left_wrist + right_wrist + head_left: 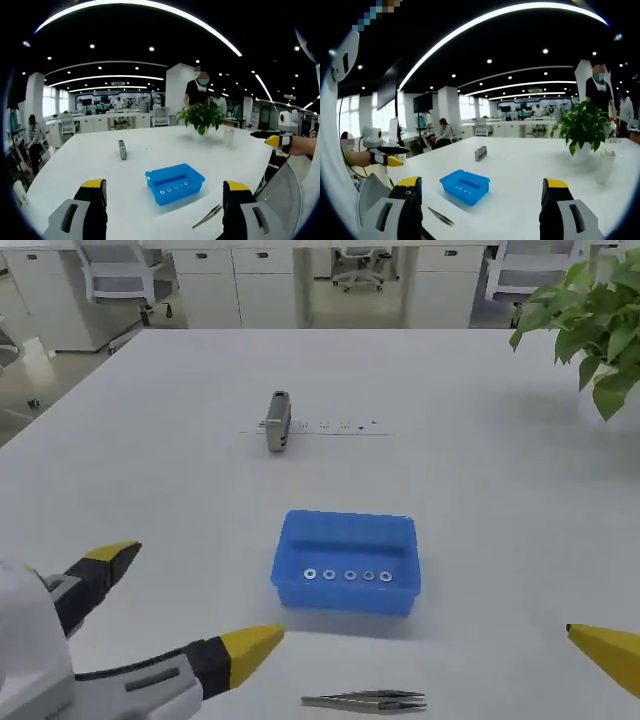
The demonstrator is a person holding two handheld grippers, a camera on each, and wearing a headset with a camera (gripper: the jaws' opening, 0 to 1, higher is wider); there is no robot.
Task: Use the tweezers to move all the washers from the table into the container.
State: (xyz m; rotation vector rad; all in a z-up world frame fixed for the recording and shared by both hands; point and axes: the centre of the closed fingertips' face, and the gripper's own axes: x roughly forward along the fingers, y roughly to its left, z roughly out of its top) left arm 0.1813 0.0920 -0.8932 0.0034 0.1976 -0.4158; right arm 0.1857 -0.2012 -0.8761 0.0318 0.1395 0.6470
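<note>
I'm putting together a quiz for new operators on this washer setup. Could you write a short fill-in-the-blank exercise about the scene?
1. The blue container holds ____ washers in a row.
2. The tweezers lie on the white ____, outside the container.
3. The left claw and the right claw are both ____.
Missing words: five; table; open.

Left gripper (180,600) down at the near left of the head view, yellow-tipped jaws spread wide and holding nothing. Right gripper (481,185) same deal, jaws gaping and empty, with one yellow tip poking in at the head view's lower right edge. Both held well apart, pointing forward.
</note>
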